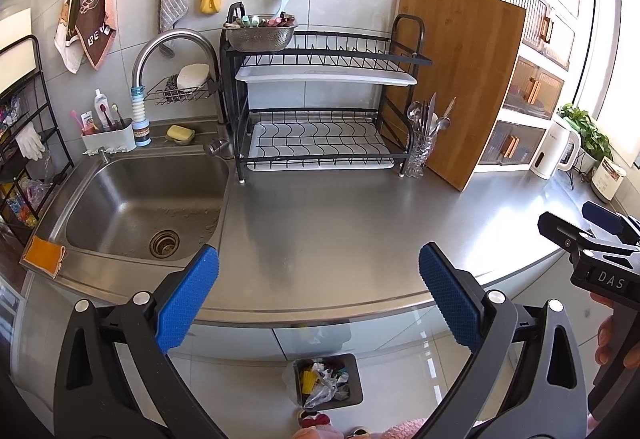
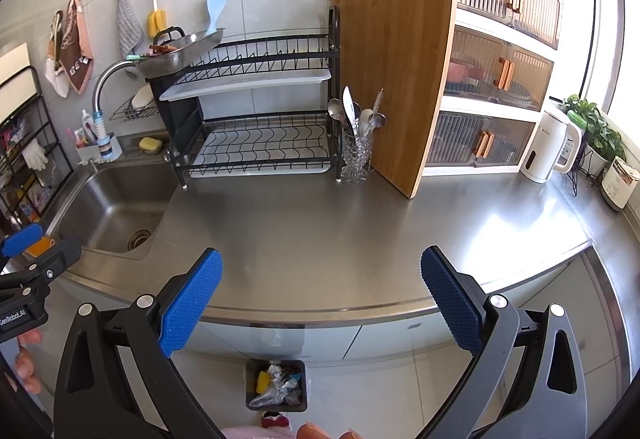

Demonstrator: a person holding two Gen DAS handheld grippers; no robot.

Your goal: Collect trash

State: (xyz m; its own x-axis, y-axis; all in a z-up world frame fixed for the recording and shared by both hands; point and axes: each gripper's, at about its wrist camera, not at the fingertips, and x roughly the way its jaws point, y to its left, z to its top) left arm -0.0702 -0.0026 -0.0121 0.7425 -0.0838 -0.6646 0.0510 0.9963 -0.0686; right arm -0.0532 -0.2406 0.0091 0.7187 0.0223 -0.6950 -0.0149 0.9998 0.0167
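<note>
Your counter point(image 1: 340, 223) looks bare, the bin point(image 1: 326, 379) at bottom centre holds trash; both grippers point(image 1: 318, 293) point(image 2: 322, 293) spread, empty.

Far-left shelf rack point(image 1: 24, 127) is getting cut off by frame edge; its contents too blurry to ID. Bin point(image 2: 277, 385) trash is looking jumbled, items unclear.
</note>
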